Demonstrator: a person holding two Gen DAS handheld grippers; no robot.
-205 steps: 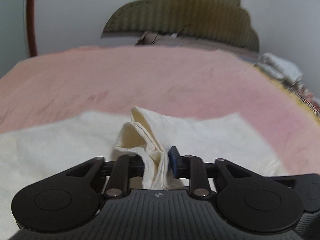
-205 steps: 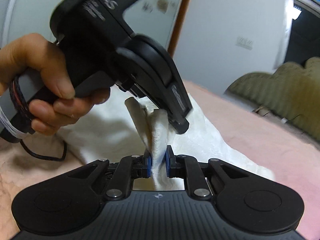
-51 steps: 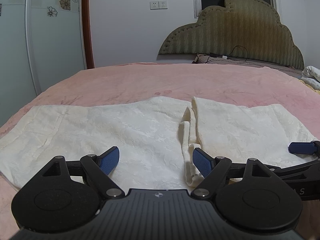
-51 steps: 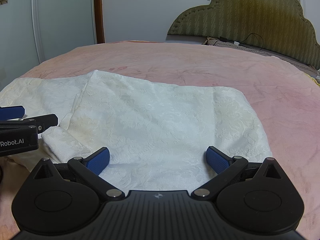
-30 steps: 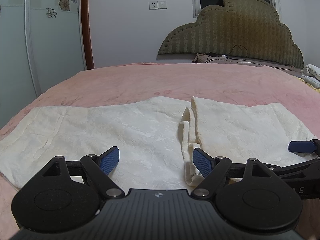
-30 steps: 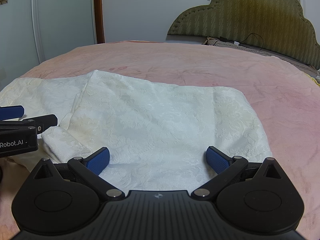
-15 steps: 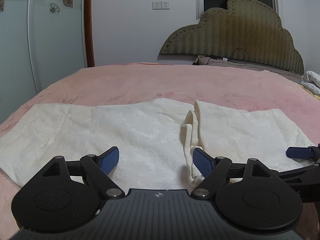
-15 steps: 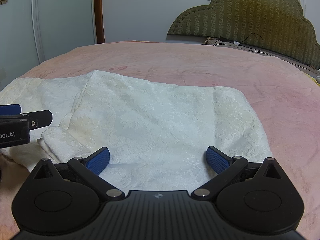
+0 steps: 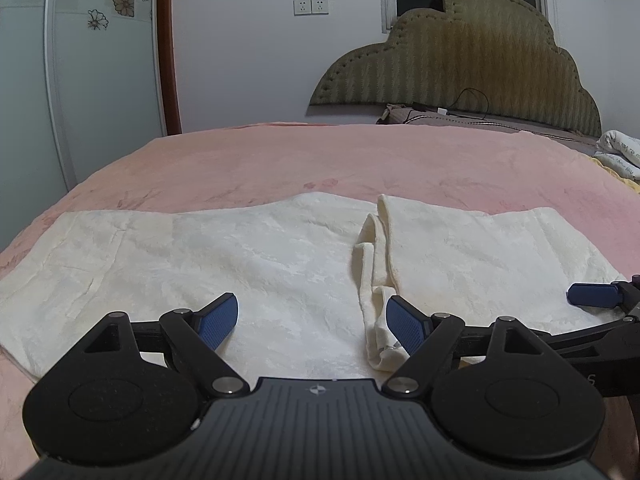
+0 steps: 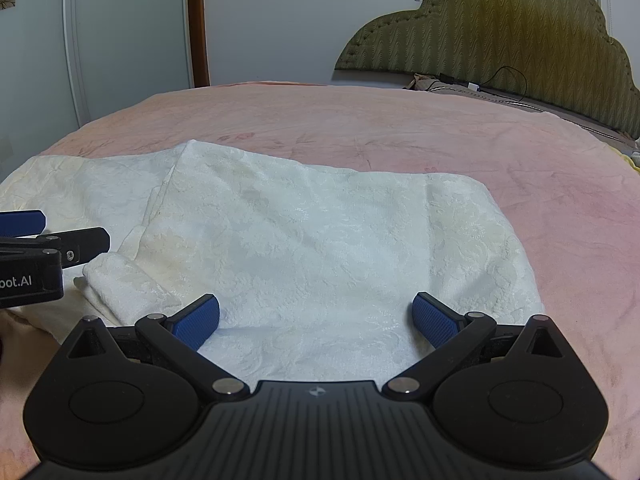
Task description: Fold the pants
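Flat beneath both empty, wide-spread tongs, left and right, lie pants.

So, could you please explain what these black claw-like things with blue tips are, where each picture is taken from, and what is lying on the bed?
They are hand-held grippers: a person carries one in each hand, and each has a wide-angle camera looking forward along its two fingers. One picture looks out over the left gripper, the other over the right gripper; each also shows the other at its edge. Both have their blue pads spread apart and hold nothing. On the pink bedspread lie cream-white pants, spread flat, with a fold ridge near the middle. Behind stands an olive headboard.
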